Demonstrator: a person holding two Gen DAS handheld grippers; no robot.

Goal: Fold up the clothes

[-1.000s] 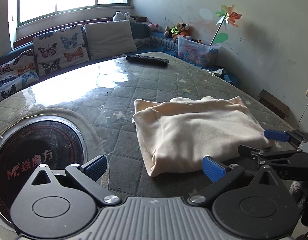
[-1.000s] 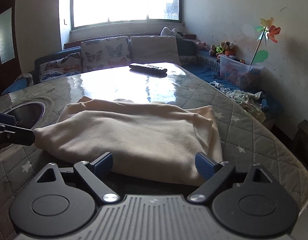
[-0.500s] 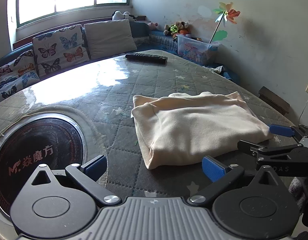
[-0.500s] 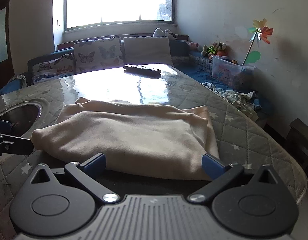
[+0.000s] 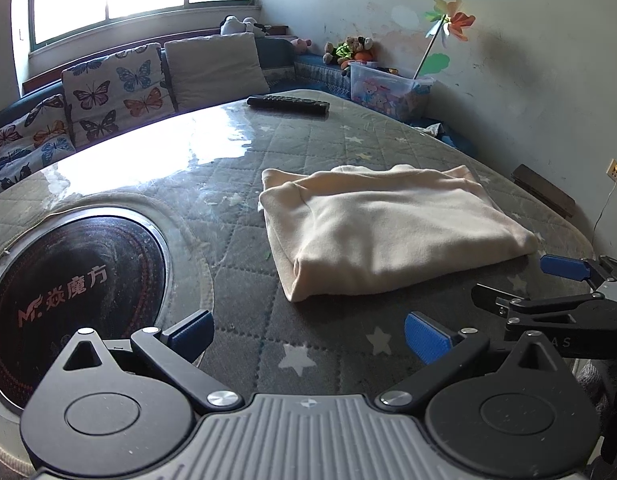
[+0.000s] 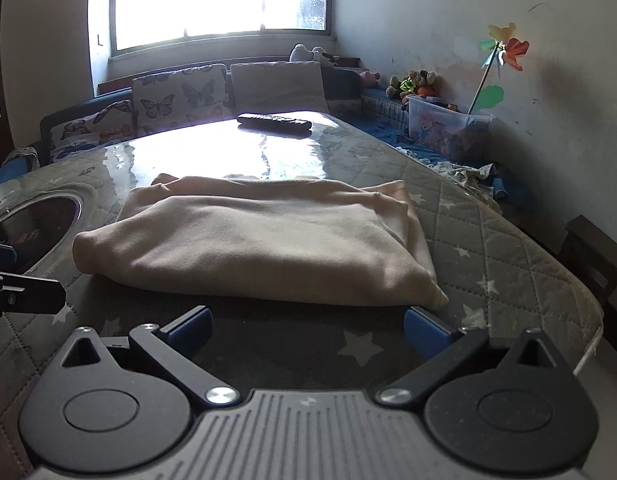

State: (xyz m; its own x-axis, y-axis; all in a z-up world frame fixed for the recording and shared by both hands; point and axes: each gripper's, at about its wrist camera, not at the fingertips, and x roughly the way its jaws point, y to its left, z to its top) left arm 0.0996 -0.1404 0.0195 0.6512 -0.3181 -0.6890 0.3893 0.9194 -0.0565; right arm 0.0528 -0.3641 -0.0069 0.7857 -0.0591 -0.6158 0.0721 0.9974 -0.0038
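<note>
Worktop: we see a grey quilted cover with pale stars under a glossy clear sheet, and window glare across its far half.
Inset: a round black cooktop with a metal rim and red lettering is sunk into the left part of the worktop.
Garment: the cream sweater lies folded into a thick rectangle on the worktop, right of the cooktop and apart from it.
Left gripper: our left gripper has its blue-padded fingers spread wide and holds nothing; it sits short of the sweater's near-left corner without touching.
Right gripper: our right gripper is also spread wide and empty, its right pad just beside the sweater's near-right corner.
Far end: a black remote control lies near the far edge, well apart from the sweater.
Room: butterfly-print cushions and a plain cushion line a bench under the window; a plastic toy bin and a pinwheel stand by the right wall.
Edges: the worktop's right edge drops away near the sweater.
Open room: bare cover lies between sweater and cooktop, and beyond the sweater up to the remote.
</note>
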